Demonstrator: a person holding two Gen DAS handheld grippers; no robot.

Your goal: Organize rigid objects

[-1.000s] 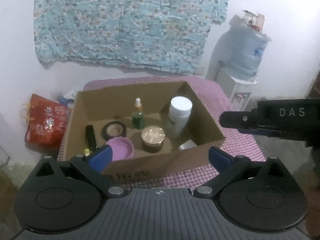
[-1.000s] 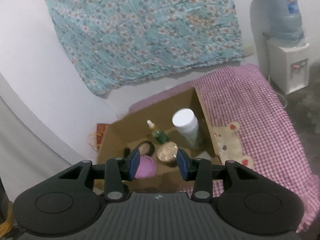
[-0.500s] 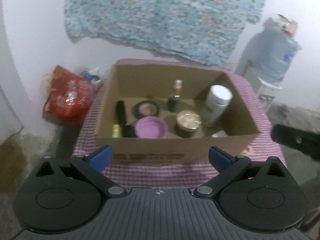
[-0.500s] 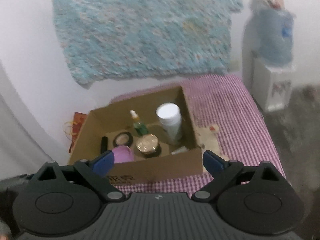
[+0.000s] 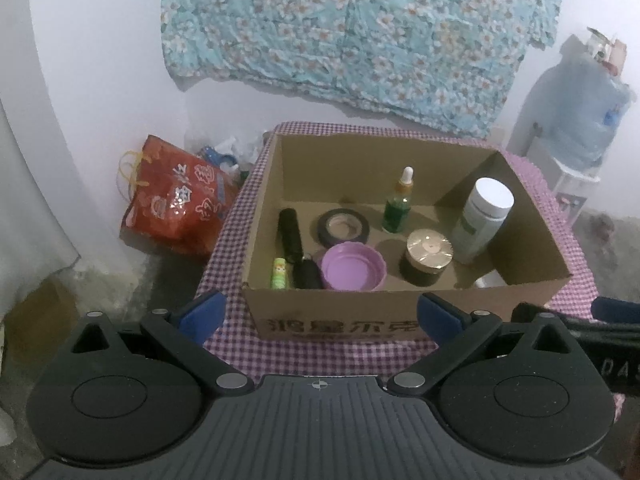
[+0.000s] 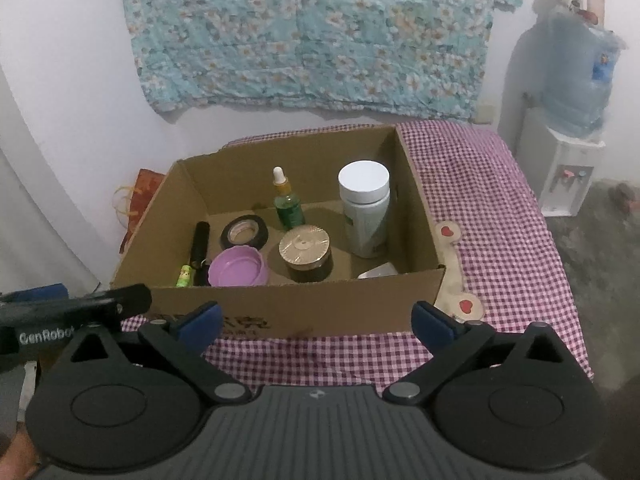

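1. Two hand-held grippers face an open cardboard box (image 5: 404, 320) that sits on a purple checked cloth (image 6: 500, 240).
2. Left gripper (image 5: 320, 314) hovers just in front of the box's near wall, its blue-tipped fingers (image 5: 202, 314) spread wide with nothing between them.
3. Right gripper (image 6: 316, 320) also hangs in front of the near wall. Its jaws have just been opening and now stand fully apart, with nothing between them.
4. Inside the box, by the right wall, a tall white bottle (image 6: 365, 212) stands upright.
5. Left of that bottle, toward the back wall, a small green dropper bottle (image 6: 287, 200) stands upright.
6. In front of the dropper bottle sits a dark jar with a gold lid (image 6: 306, 254).
7. Left of the jar, near the front wall, a purple lid (image 6: 237, 268) lies open side up.
8. Behind the purple lid lies a roll of black tape (image 6: 244, 231), flat on the box floor.
9. Along the left wall lies a black tube (image 6: 199, 246), and a small green tube (image 6: 184, 276) lies beside its near end.
10. A white thing (image 6: 378, 271) shows only partly in the front right corner of the box; what it is cannot be told.
11. Left of the box, on the floor, stands a red bag (image 5: 176, 200).
12. Behind the box, a blue flowered cloth (image 5: 360, 36) hangs on the wall.
13. Right of the box, beyond the cloth, stands a water dispenser (image 6: 572, 92).
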